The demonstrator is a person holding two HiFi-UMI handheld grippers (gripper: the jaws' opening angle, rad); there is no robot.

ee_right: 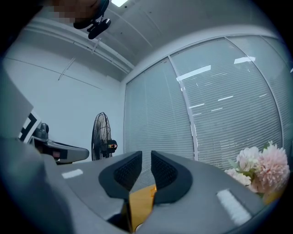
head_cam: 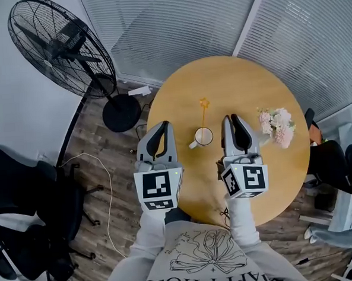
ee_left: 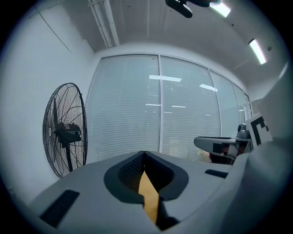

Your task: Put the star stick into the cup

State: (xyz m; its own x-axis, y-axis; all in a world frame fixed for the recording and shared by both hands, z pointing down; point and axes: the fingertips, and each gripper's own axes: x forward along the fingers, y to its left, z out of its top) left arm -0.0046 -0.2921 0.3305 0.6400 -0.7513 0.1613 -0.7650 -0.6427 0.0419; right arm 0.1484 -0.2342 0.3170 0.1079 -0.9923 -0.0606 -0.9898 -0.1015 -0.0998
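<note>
My left gripper point(head_cam: 163, 127): jaws together, empty. My right gripper point(head_cam: 232, 119): jaws slightly apart, empty. Between them stands a white handled cup point(head_cam: 203, 136) on the round wooden table point(head_cam: 249, 79). The yellow star-topped stick point(head_cam: 204, 108) lies just beyond the cup, on its far side.

- Round wooden table point(head_cam: 238, 85), pale tan top, mostly bare.
- White cup point(head_cam: 203, 136) upright near the middle, handle pointing toward the near-left edge.
- Star stick point(head_cam: 204, 108), orange-yellow, lying flat just beyond the cup, star end away from it, near end close to the rim; whether they touch is unclear.
- Flowers point(head_cam: 276, 126), pink and white, over by the right edge, well apart from the cup.
- Floor point(head_cam: 94, 171) is dark planks; the fan point(head_cam: 121, 113) stands on its round black base left of the table, a white cable point(head_cam: 107, 188) trails nearby.
</note>
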